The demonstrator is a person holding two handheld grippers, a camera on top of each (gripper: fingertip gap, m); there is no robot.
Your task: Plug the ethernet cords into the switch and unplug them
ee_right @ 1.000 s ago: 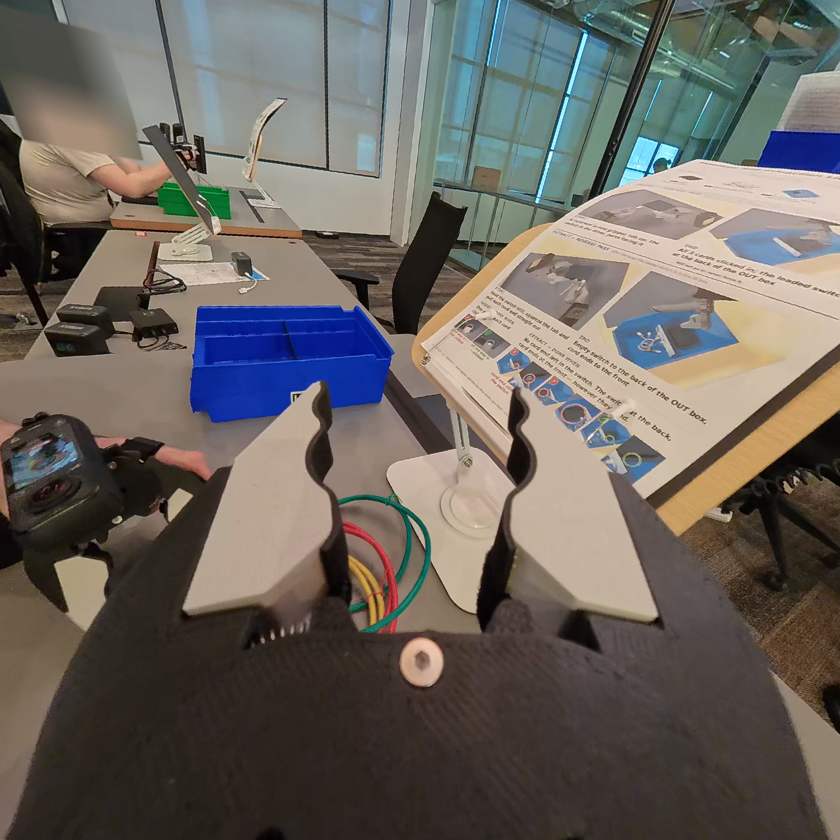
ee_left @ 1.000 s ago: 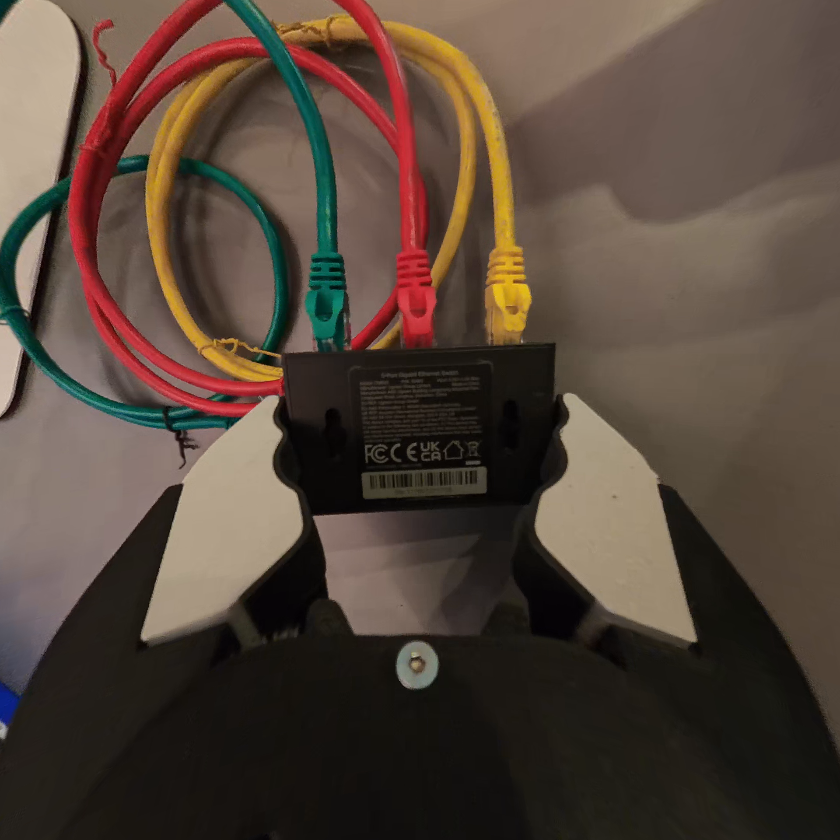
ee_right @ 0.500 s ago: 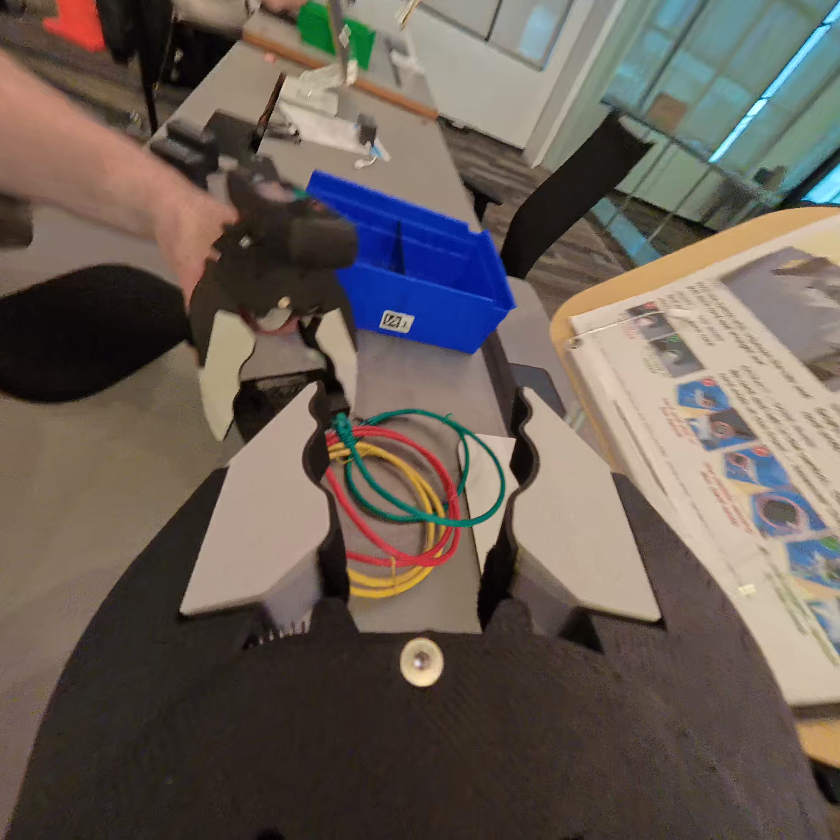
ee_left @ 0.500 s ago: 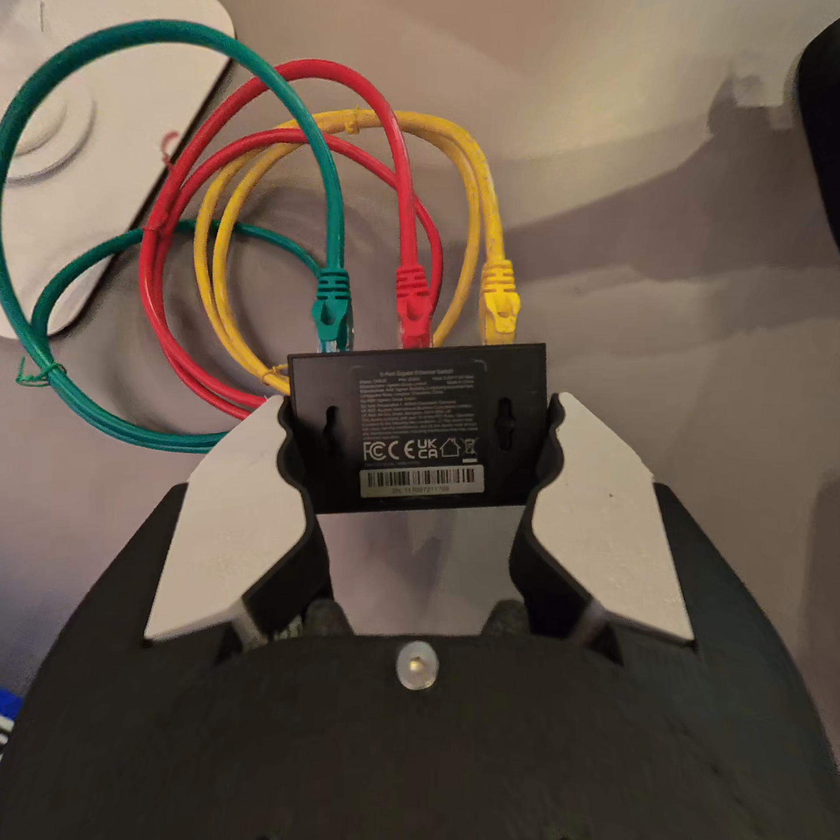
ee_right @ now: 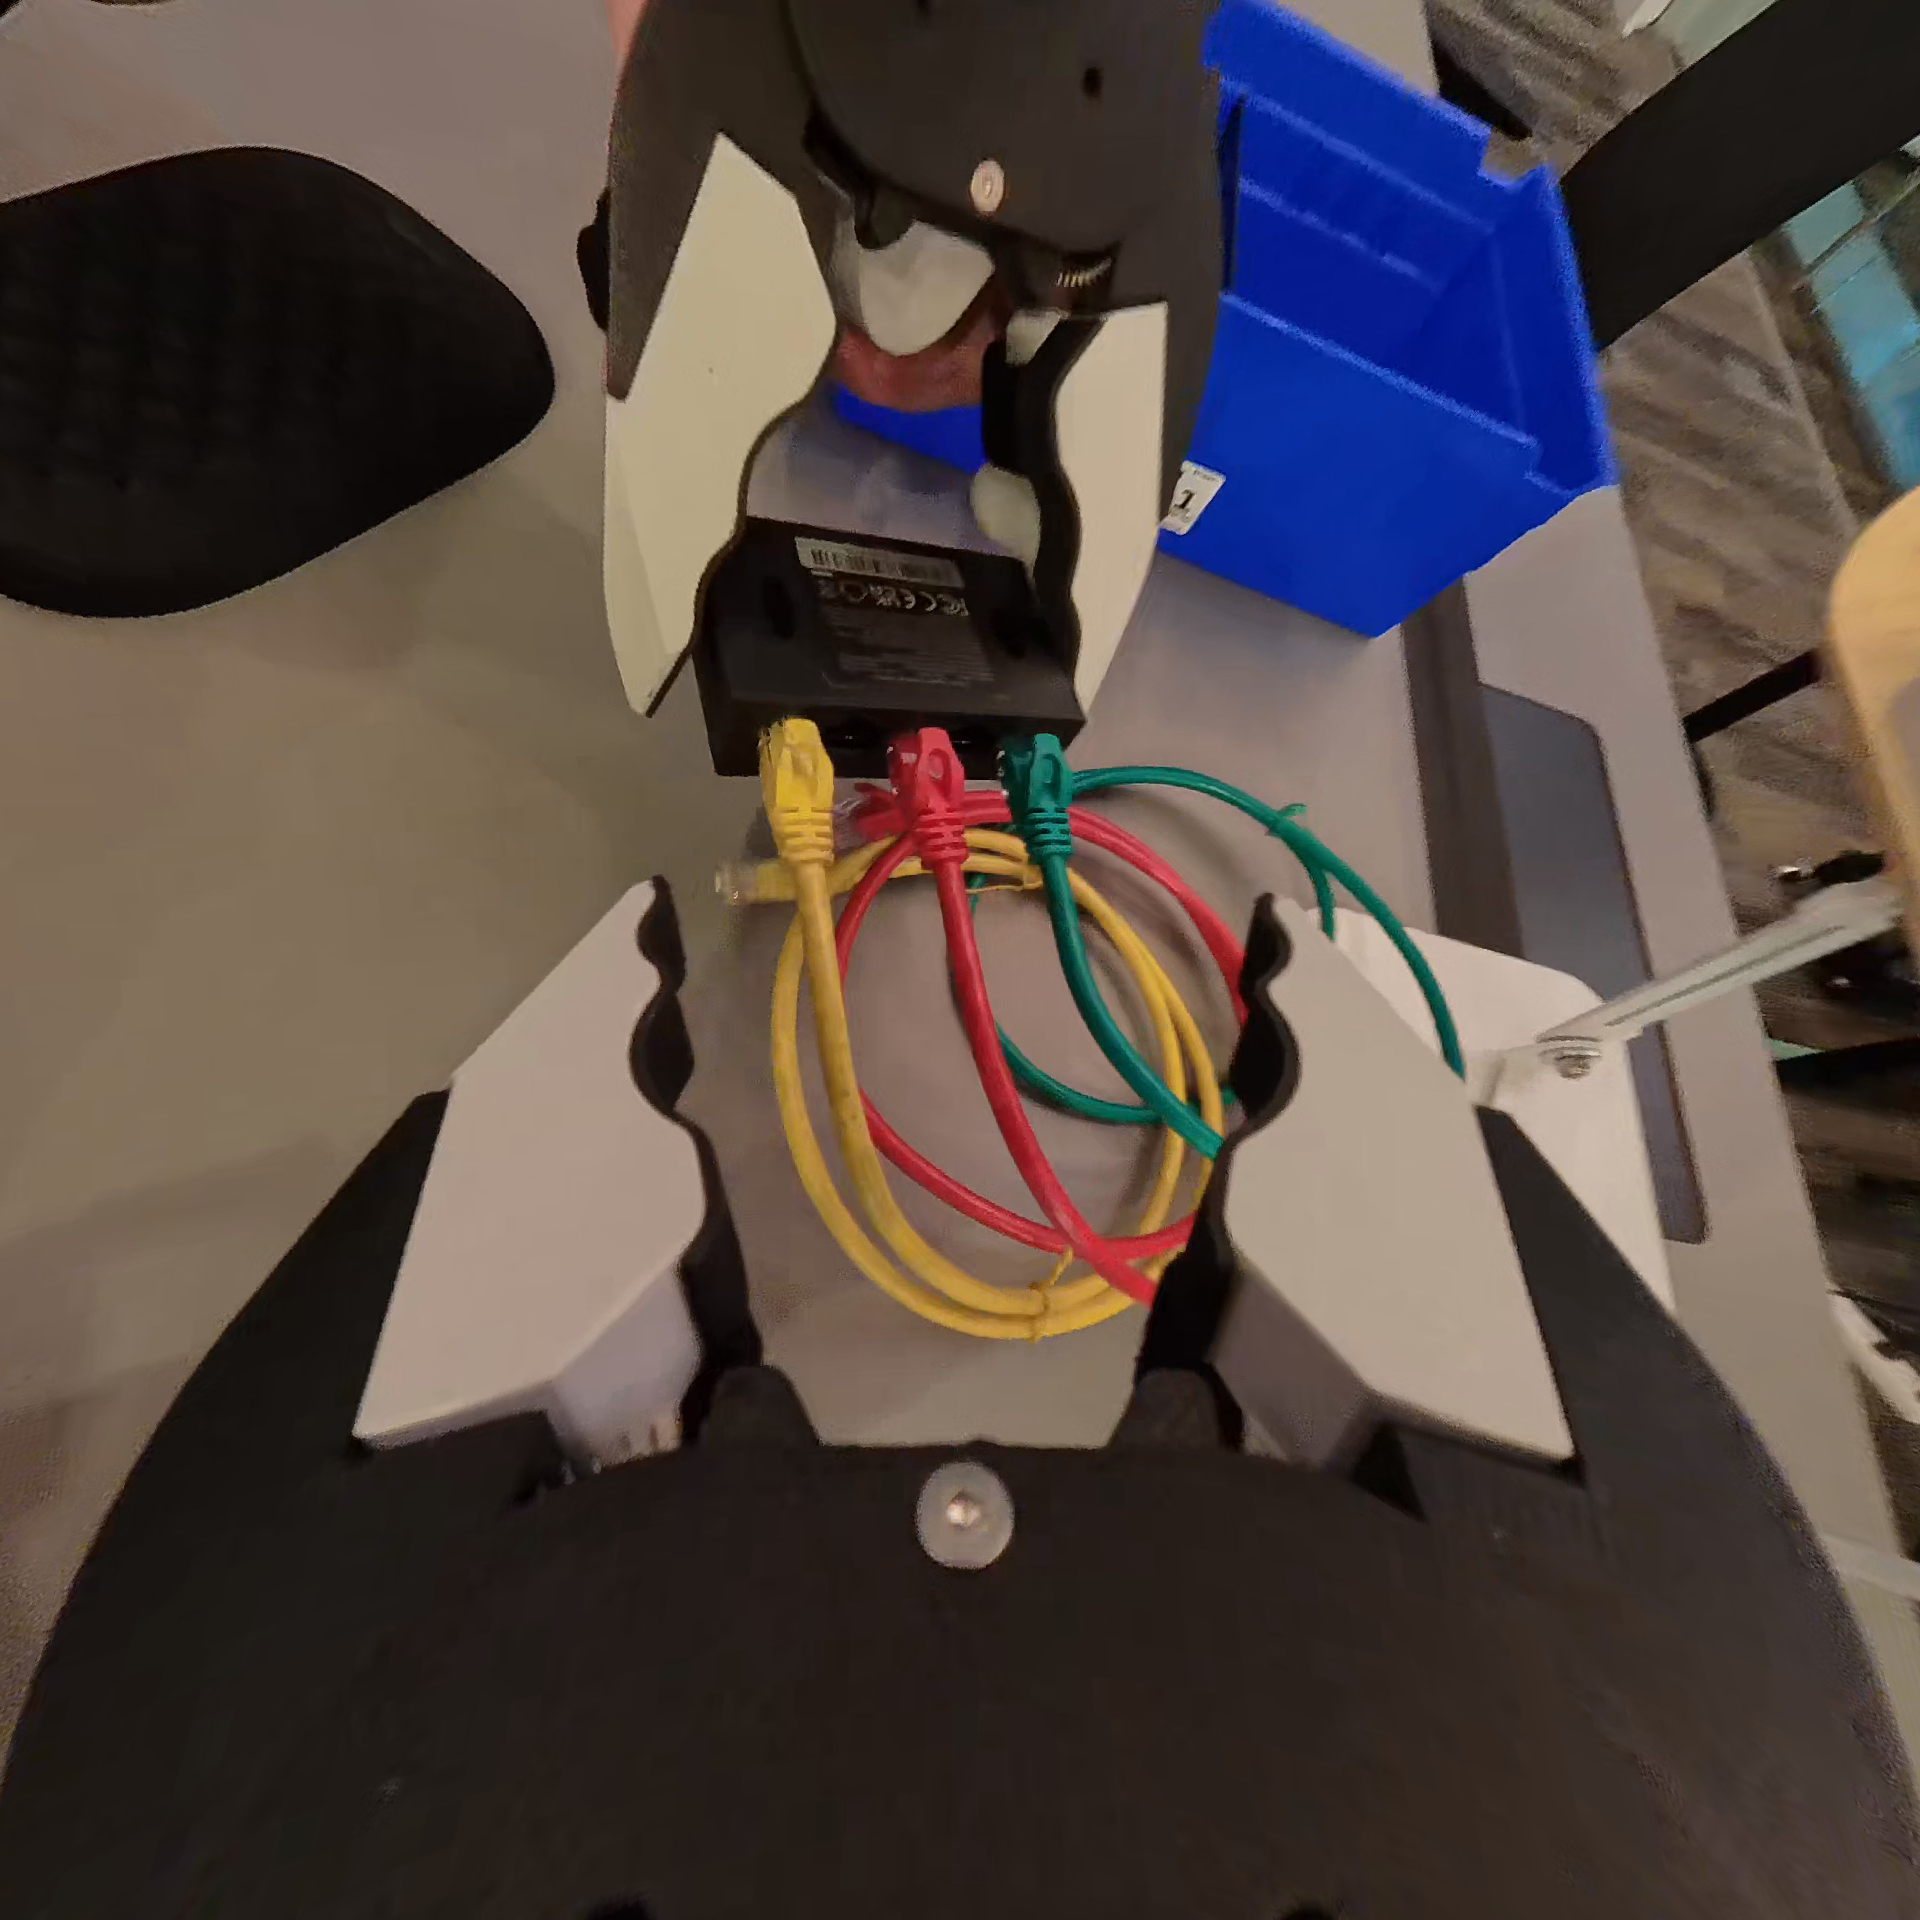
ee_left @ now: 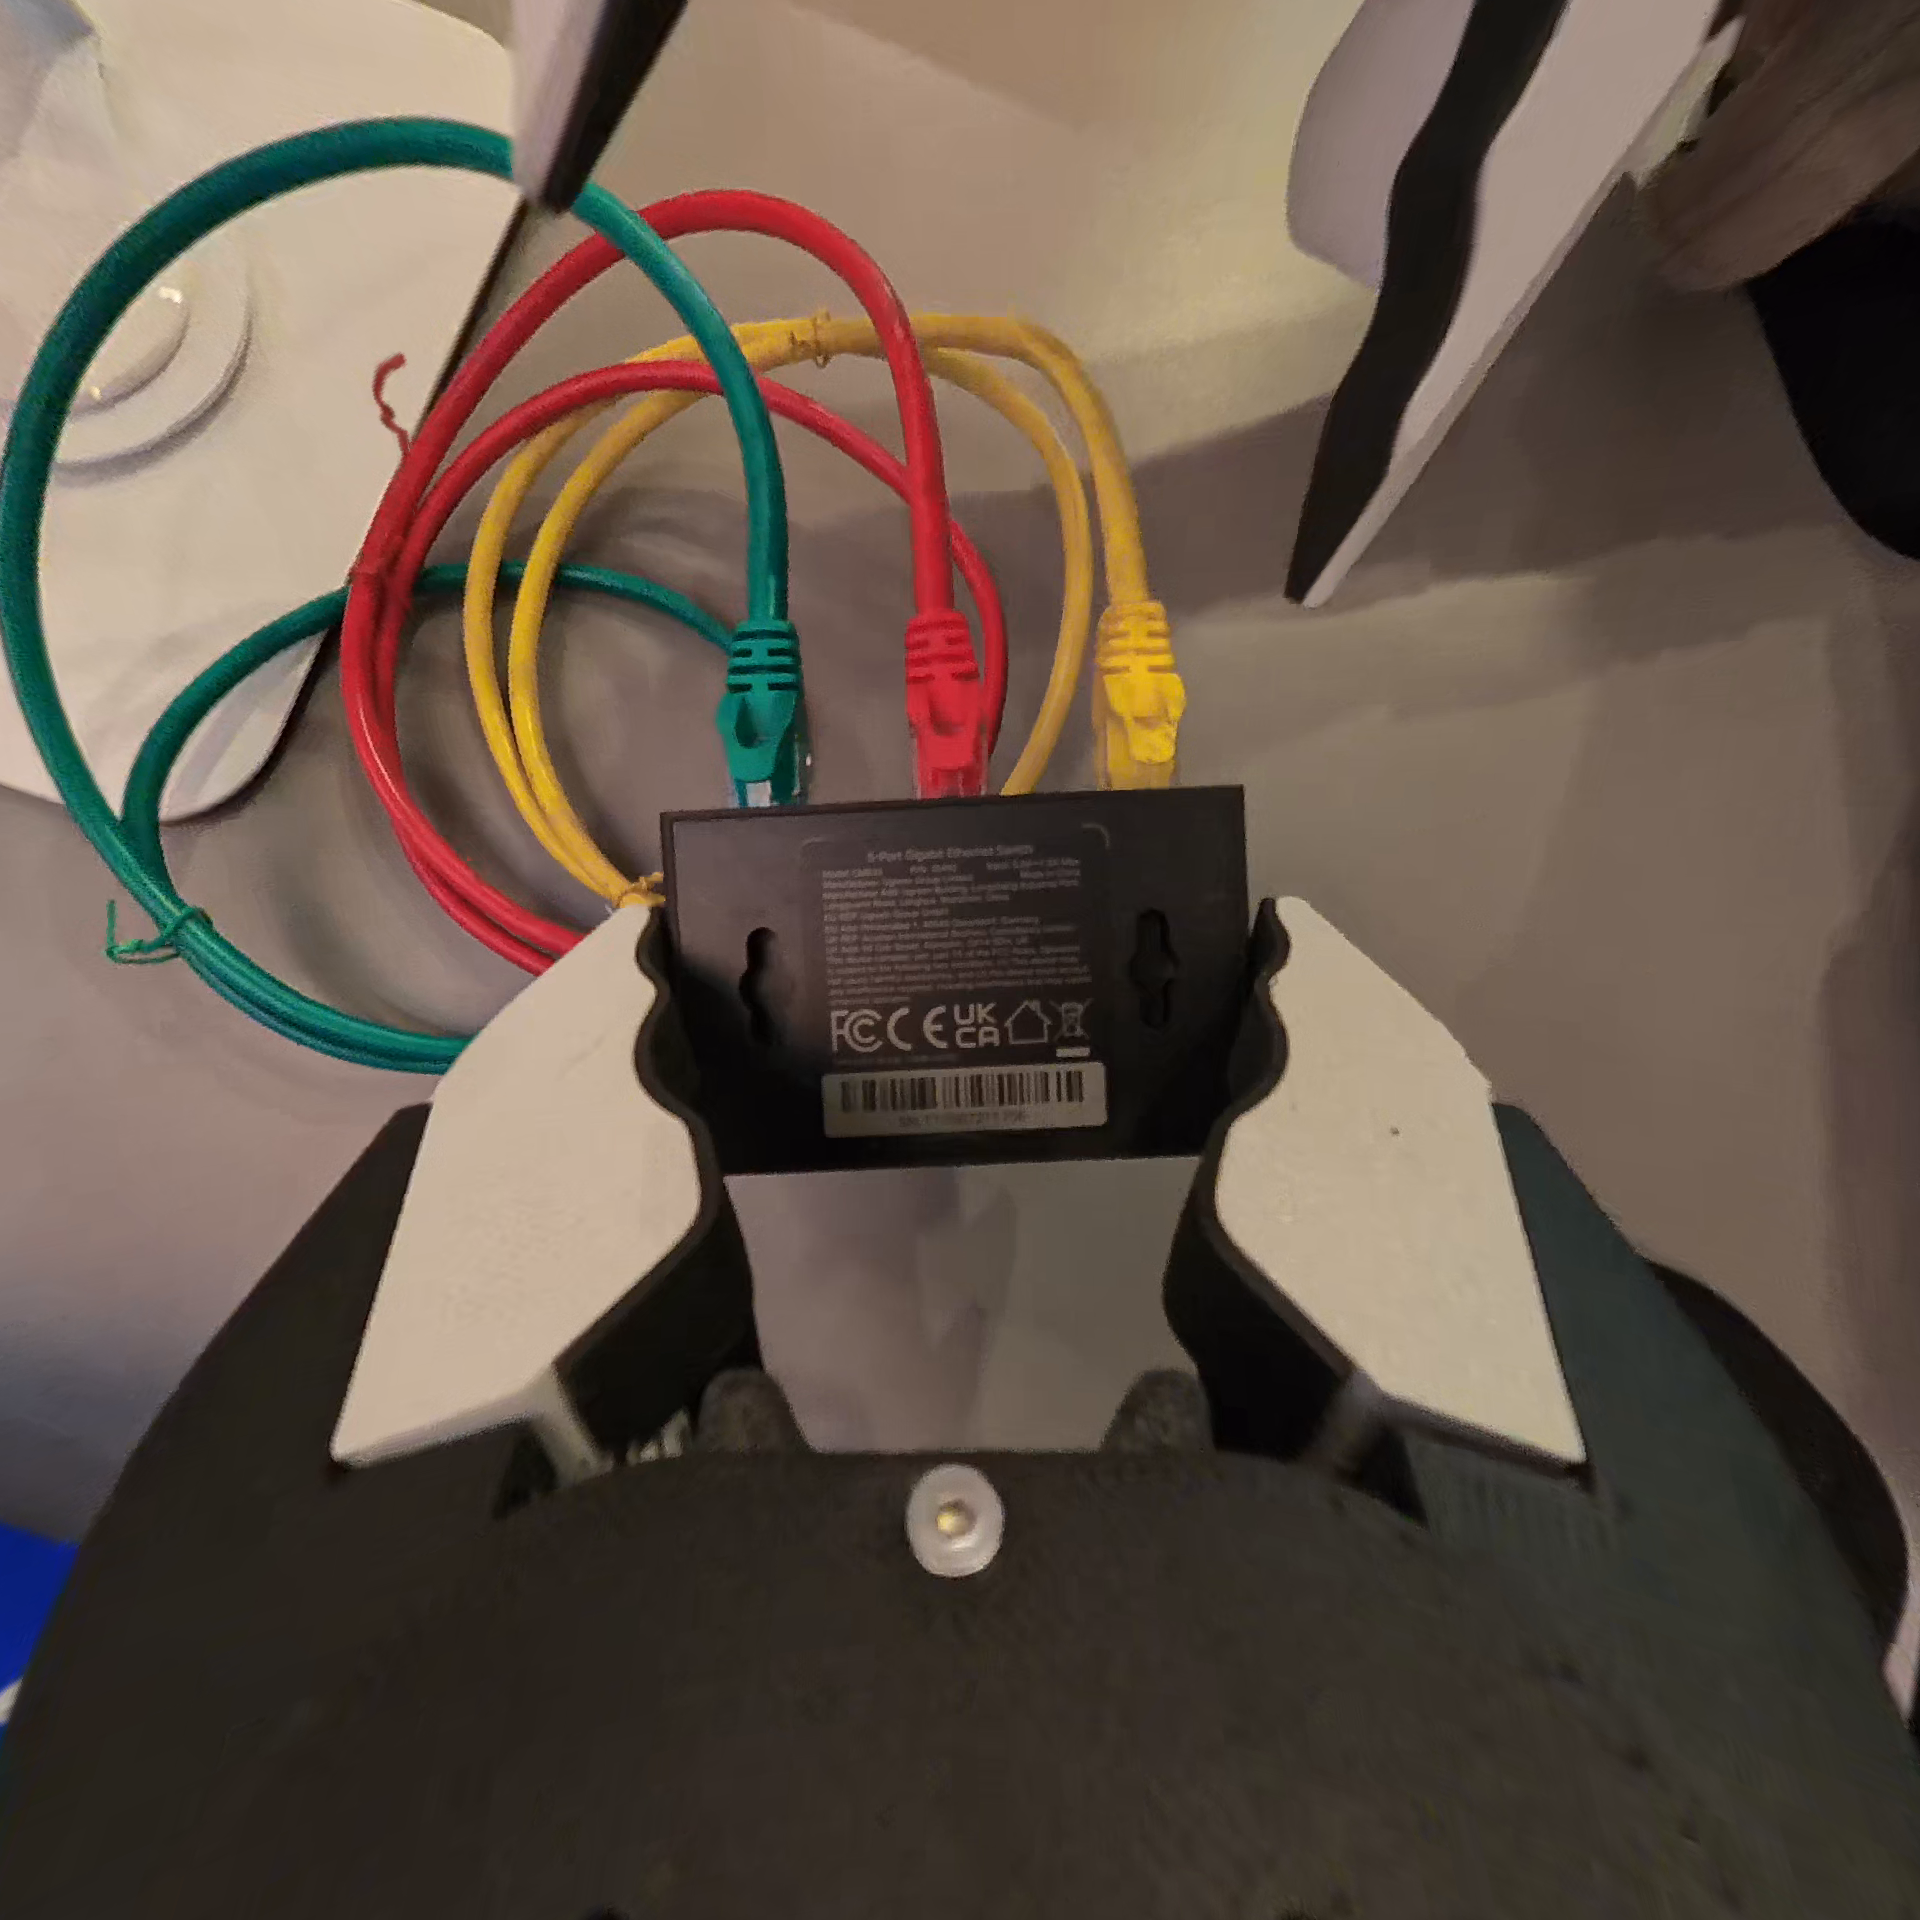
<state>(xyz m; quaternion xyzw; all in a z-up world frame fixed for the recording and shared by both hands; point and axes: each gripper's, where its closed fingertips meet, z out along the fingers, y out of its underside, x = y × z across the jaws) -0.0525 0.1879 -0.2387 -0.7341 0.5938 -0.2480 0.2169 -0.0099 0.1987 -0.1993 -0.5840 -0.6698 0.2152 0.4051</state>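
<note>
Grey table [ee_right: 312, 883] first, then the black switch [ee_left: 951, 977], label side up, clamped in the left gripper [ee_left: 956, 1029]. Right gripper [ee_right: 961, 997] hovers spread wide and empty over the coils. Green [ee_left: 764, 696], red [ee_left: 943, 691] and yellow [ee_left: 1138, 691] plugs look seated (plugging done, I'd say); unplugging remains.

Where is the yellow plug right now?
In the left wrist view, the yellow plug sits in the right end of the black plastic switch, beside the red plug; the left gripper clamps the switch.
</note>
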